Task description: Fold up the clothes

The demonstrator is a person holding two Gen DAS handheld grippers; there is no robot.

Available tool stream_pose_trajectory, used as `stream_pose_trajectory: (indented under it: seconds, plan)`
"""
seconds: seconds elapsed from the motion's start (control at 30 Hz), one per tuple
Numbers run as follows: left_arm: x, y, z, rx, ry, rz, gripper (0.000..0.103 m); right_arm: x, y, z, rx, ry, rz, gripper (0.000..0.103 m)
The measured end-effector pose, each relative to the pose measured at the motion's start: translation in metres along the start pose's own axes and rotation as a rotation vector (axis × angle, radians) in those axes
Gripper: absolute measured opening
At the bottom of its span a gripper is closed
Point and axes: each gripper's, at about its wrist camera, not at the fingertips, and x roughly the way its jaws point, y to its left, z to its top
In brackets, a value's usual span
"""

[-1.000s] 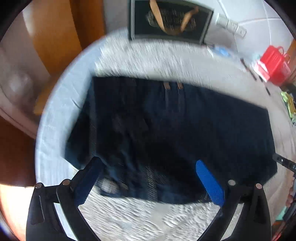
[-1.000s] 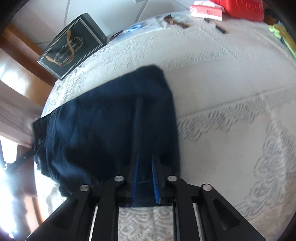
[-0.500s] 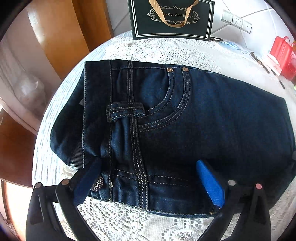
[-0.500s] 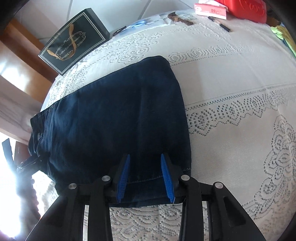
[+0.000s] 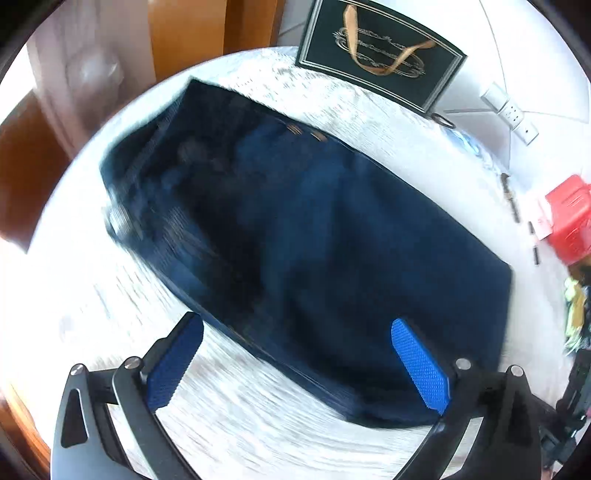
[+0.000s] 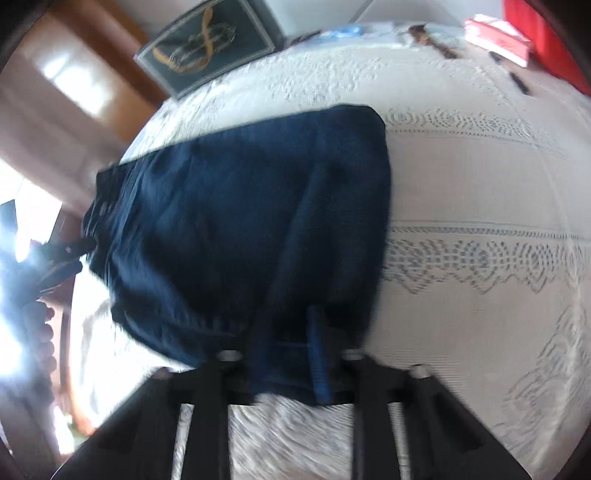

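Dark blue folded jeans point(image 5: 314, 240) lie on a round table under a white lace cloth point(image 5: 258, 424); the picture is blurred. My left gripper point(image 5: 301, 354) hovers open and wide over their near edge, its left pad above the cloth and its right pad above denim, holding nothing. In the right wrist view the jeans point(image 6: 240, 221) stretch away to the left. My right gripper point(image 6: 288, 350) is closing on their near hem, and its narrow blue pads pinch a fold of denim that rises as a ridge.
A black gift bag point(image 5: 380, 59) with a tan ribbon stands at the table's far edge. A red bag point(image 5: 569, 218), a pink box point(image 6: 495, 40) and pens lie at the far right. A wall socket point(image 5: 509, 110) and a wooden door point(image 5: 184, 33) are behind.
My left gripper pulled back from the waistband and rolled, so the jeans now look slanted. My right gripper's jaws opened briefly, then closed on the hem again.
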Motion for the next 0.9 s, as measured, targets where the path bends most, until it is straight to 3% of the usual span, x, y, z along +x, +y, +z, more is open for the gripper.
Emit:
stream_pose_trajectory:
  seconds: [0.07,0.13,0.23,0.33,0.4,0.5,0.53,0.63,0.7,0.9]
  plan:
    - [0.004,-0.023,-0.021,-0.010,0.029,0.044,0.080,-0.015,-0.005,0.012,-0.084,-0.026,0.008,0.005]
    - [0.008,-0.036,-0.034,-0.045,0.052,0.024,0.076,-0.027,-0.007,0.036,-0.183,-0.070,-0.032,0.005]
    - [0.023,-0.058,-0.038,-0.022,0.074,0.091,0.076,-0.018,-0.005,0.078,-0.268,-0.056,0.013,0.005]
    - [0.039,-0.055,-0.040,-0.031,0.100,0.135,0.078,0.010,-0.003,0.108,-0.326,-0.007,0.023,0.005]
    - [0.038,-0.054,-0.042,-0.039,0.078,0.135,0.081,0.032,-0.012,0.116,-0.328,0.052,-0.078,0.000]
    - [0.038,-0.056,-0.046,-0.036,0.044,0.143,0.093,0.035,-0.040,0.128,-0.210,0.094,0.027,0.000]
    - [0.040,-0.056,-0.047,-0.051,0.049,0.181,0.100,0.032,-0.043,0.129,-0.204,0.092,0.029,0.000]
    - [0.037,-0.049,-0.055,-0.175,0.092,0.163,0.101,0.010,-0.038,0.125,-0.308,0.035,-0.029,0.003]
    - [0.032,-0.055,-0.060,-0.206,0.100,0.141,0.101,-0.001,-0.041,0.124,-0.368,0.036,-0.003,0.003]
    - [0.007,-0.128,-0.096,-0.253,0.021,0.135,0.101,-0.014,-0.053,0.126,-0.561,0.060,0.060,0.006]
